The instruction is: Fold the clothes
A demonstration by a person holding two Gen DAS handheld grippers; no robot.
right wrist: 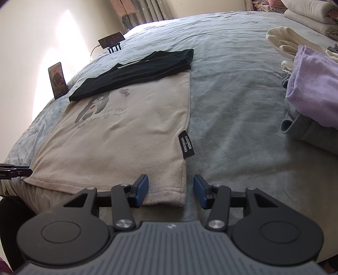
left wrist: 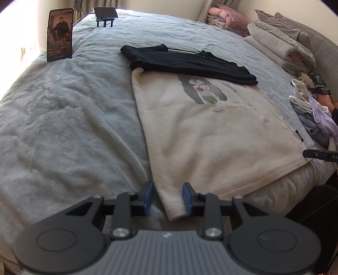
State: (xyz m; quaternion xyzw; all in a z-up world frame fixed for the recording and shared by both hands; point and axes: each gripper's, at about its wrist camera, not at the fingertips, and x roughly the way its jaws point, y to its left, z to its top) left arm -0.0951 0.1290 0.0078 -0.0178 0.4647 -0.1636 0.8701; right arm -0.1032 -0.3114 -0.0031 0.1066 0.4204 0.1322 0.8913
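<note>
Jaws parted (both grippers), cream shirt [left wrist: 211,135] flat; grey bedspread [left wrist: 63,118], curtains [right wrist: 143,10]

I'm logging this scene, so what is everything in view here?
shirt: one, cream, dog print, flat on bed
garment: one, black, across shirt's far end
bed: one, grey-blue cover
phones: two, black, on stands at far edge
clothes pile: one, lilac, white, grey, right side
bedding: folded stack, grey-white, far right
left tongs: blue pads, open around shirt's near-left corner
right tongs: blue pads, open around near-right corner
</note>
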